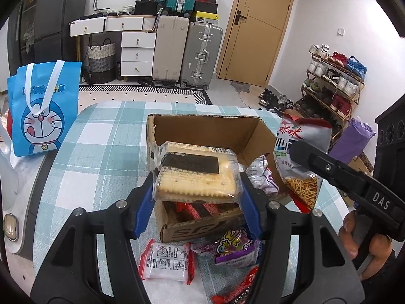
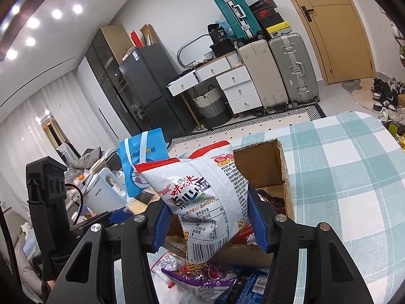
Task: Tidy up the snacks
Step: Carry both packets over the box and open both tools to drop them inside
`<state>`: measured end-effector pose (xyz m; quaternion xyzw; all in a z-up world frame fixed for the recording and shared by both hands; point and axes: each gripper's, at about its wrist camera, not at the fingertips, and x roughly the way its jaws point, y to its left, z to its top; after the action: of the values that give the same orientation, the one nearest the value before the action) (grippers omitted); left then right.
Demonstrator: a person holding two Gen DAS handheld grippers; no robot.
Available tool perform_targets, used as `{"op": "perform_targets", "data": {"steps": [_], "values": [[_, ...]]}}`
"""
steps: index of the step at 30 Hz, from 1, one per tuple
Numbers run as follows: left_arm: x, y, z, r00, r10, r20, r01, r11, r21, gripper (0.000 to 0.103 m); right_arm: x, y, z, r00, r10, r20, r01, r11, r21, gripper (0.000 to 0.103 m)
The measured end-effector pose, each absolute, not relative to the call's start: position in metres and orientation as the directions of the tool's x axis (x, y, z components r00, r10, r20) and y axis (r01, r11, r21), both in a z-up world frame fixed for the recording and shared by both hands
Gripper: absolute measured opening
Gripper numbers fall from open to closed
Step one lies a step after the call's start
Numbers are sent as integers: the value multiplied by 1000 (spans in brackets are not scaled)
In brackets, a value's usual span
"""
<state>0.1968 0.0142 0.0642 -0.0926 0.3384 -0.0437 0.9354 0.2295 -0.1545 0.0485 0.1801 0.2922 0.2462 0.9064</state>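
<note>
From the left wrist view, the left gripper (image 1: 198, 190) has its blue-padded fingers (image 1: 144, 205) pressed against both sides of a clear-wrapped pack of pale sandwich crackers (image 1: 195, 174), held up just above the near end of the open brown cardboard box (image 1: 202, 131). Inside the box, under the pack, red-wrapped bars (image 1: 200, 209) line the near wall, something the other camera does not show. At about three o'clock in that view the right gripper's black body (image 1: 349, 174) comes in from the side with a white and red bag of noodle-stick snack (image 1: 301, 157) hanging ahead of it beside the box. The right wrist view shows that grip plainly: the right gripper (image 2: 208, 219) pinches the bag (image 2: 202, 197) at its middle between both blue pads, the bag upright with its barcode end down. Loose packets lie on the teal and white checked tablecloth (image 1: 101, 152) at six o'clock before the box: a red-edged white sachet (image 1: 167, 261) and a purple wrapped sweet pack (image 1: 235, 250). A blue cartoon-cat tote bag (image 1: 43, 111) stands at nine o'clock; only the right view catches the white kettle (image 2: 106, 192) beside it.
</note>
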Motion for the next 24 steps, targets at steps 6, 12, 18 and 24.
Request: {"op": "perform_targets", "data": {"steps": [6, 12, 18, 24], "values": [[211, 7, 52, 755, -149, -638, 39, 982, -183, 58, 246, -148, 38, 703, 526, -479, -308, 832, 462, 56], [222, 0, 38, 742, -137, -656, 50, 987, -150, 59, 255, -149, 26, 696, 499, -516, -269, 848, 457, 56], [230, -5, 32, 744, -116, -658, 51, 992, -116, 59, 254, -153, 24, 698, 491, -521, -267, 854, 447, 62], [235, -4, 33, 745, -114, -657, 43, 992, -123, 60, 238, -167, 29, 712, 488, -504, -272, 854, 443, 75]]}}
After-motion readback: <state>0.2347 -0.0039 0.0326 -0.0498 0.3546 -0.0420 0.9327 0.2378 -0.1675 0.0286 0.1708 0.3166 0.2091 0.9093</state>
